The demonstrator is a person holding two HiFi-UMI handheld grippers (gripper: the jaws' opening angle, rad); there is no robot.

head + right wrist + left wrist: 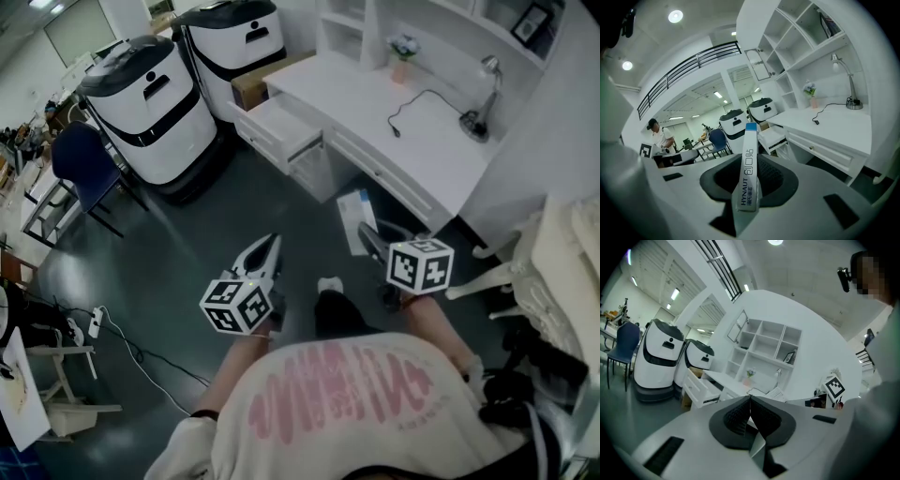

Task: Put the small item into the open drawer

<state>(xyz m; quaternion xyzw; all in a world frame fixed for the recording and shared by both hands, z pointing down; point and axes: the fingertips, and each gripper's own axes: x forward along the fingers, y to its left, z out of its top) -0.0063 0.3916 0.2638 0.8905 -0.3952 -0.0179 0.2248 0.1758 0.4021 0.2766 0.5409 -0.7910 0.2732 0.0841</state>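
Right tool [749, 186] is clamped on the pack [748, 164]. Left tool [750, 411] is pinched shut, empty. The drawer [277, 129] is well ahead, at the surface's [375, 98] end. I'd close in and lower the pack inside before releasing.

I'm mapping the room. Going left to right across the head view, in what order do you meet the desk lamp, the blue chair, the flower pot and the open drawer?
blue chair → open drawer → flower pot → desk lamp

Open drawer [274, 127] at left end of desk [356, 103] — lamp [474, 125] on its right.
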